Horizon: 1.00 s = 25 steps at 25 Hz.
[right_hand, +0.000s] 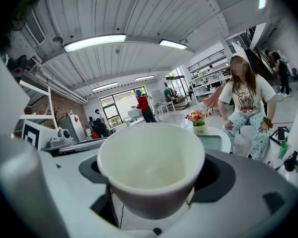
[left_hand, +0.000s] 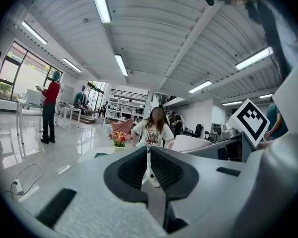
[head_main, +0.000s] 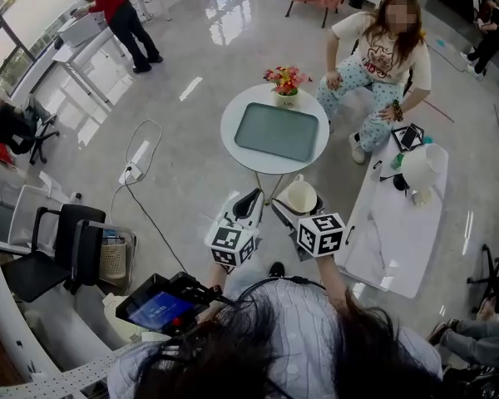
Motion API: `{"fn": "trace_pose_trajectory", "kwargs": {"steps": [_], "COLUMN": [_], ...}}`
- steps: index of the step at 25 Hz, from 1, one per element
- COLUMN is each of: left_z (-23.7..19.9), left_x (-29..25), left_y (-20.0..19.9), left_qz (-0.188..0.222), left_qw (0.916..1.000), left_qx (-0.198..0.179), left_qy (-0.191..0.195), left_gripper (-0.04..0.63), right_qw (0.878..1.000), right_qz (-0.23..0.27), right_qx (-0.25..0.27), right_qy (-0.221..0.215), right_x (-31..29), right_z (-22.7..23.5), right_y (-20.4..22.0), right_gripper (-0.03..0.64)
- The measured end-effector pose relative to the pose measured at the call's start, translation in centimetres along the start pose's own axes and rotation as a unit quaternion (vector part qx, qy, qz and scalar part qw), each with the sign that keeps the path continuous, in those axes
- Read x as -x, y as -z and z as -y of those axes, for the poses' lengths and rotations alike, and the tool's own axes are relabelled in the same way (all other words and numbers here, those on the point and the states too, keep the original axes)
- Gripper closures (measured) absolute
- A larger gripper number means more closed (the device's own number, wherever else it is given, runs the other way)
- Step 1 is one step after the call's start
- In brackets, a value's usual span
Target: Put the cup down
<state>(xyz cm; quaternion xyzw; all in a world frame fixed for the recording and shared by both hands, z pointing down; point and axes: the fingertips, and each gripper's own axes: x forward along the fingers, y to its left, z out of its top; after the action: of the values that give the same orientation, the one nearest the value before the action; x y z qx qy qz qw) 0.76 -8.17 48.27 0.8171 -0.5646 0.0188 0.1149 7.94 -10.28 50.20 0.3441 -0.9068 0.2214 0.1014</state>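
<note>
A cream cup (right_hand: pixel 151 165) fills the right gripper view, upright and empty, with my right gripper (right_hand: pixel 151 182) shut on it. In the head view the cup (head_main: pixel 300 196) hangs in the air just short of the round white table (head_main: pixel 237 152), held by the right gripper (head_main: pixel 293 210). My left gripper (head_main: pixel 248 208) is level beside it on the left. Its jaws stand almost together with nothing between them (left_hand: pixel 149 167). A grey-green tray (head_main: pixel 278 131) lies on the round table.
A small pot of flowers (head_main: pixel 287 84) stands at the table's far edge. A seated person (head_main: pixel 374 65) is behind the table on the right. A long white bench (head_main: pixel 395 223) with a lamp and phone lies to the right. A cable and power strip (head_main: pixel 131 171) lie on the floor at left.
</note>
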Motion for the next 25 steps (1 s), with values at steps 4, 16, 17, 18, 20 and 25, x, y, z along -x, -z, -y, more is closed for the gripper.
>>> {"fn": "trace_pose_trajectory", "kwargs": {"steps": [4,16,17,18,20,25], "left_z": [-1.2,-8.6,-9.4,-10.1,-11.3,-14.0], "left_x": [-1.7,-10.3,-11.1,-11.9,-13.2,-15.9], "left_y": [-0.6,-2.3,-2.6,-2.9,-3.6,-4.1], "left_qz": [-0.002,-0.016,-0.019,-0.02,-0.022,-0.037], "left_qw": [1.0,0.9995,0.9993,0.9992,0.9989,0.9976], "left_qx": [0.0,-0.005,-0.007,-0.009,-0.013,-0.025], "left_qy": [0.002,0.028,0.031,0.034,0.039,0.054], "left_gripper": [0.577,0.577,0.577,0.577,0.577,0.577], "right_qw": [1.0,0.999,0.999,0.999,0.999,0.998], "right_qz": [-0.003,-0.005,-0.005,-0.006,-0.005,0.002], "right_qx": [0.0,-0.011,-0.013,-0.015,-0.018,-0.028], "right_qy": [0.002,0.031,0.034,0.038,0.043,0.053], "right_x": [-1.6,-10.9,-11.8,-12.6,-14.2,-18.0], "right_z": [1.0,6.1,6.5,6.9,7.7,9.3], "right_y": [-0.9,-4.7,-5.1,-5.5,-6.4,-8.0], "right_gripper": [0.183,0.183,0.183,0.183,0.183,0.183]}}
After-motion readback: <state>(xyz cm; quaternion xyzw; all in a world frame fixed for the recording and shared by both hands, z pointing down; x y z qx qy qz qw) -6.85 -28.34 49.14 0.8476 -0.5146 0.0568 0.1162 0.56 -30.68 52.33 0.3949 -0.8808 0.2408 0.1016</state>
